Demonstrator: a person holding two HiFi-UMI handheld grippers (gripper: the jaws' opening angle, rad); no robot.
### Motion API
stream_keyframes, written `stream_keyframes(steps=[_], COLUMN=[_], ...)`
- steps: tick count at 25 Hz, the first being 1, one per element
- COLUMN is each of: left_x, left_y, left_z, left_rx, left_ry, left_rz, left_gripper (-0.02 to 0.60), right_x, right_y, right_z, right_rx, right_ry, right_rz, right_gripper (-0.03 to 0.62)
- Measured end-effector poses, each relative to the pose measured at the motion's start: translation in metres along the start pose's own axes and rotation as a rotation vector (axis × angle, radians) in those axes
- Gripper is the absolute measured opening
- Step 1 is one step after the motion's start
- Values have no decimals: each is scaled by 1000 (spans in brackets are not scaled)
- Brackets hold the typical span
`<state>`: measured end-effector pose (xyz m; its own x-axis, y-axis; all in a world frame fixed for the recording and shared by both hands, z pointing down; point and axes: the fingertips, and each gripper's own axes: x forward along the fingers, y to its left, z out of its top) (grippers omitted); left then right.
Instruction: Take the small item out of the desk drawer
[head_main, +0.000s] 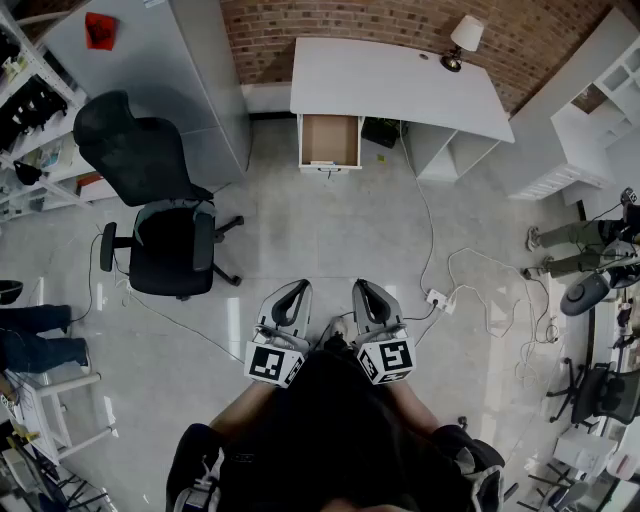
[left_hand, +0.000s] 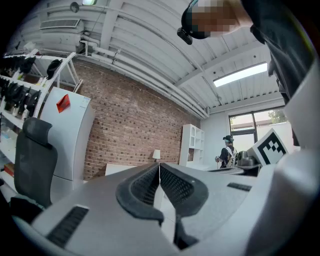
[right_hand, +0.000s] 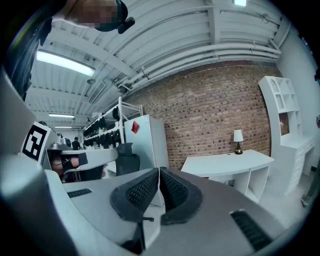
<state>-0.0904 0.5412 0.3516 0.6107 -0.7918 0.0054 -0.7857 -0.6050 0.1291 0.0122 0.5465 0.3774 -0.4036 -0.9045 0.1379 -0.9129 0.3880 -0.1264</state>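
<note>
Marker cube (head_main: 275, 363) tops closed left hand-held gripper (head_main: 303, 286).

Surface (head_main: 400, 80): one, white.
Open drawer (head_main: 330, 140): one.
Table lamp (head_main: 463, 42): one.
Black office chair (head_main: 160, 220): one in clear sight. There are more dark chairs at the right edge, count unclear.
Tall white cabinet (head_main: 160, 60): one, bearing one red sign (head_main: 100, 30).
Power strip (head_main: 438, 298): one.
Grippers: two, left gripper (head_main: 298, 287) and right gripper (head_main: 362, 287).
Marker cubes (head_main: 273, 362): two, one per gripper.
</note>
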Motion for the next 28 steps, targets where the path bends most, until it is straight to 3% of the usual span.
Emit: stream_keyframes(steps=[16,28], left_x=[-11,-30], left_y=[36,96], left_z=[-2,-22], left_rx=[-20,-15], left_ry=[7,28], left_rz=[2,-18], left_gripper=[11,11], right_x=[28,65], right_y=[27,63], right_z=[-2,-10], right_rx=[-21,-25], right_ry=[15,13], right_rz=[15,-59], right_gripper=[32,32])
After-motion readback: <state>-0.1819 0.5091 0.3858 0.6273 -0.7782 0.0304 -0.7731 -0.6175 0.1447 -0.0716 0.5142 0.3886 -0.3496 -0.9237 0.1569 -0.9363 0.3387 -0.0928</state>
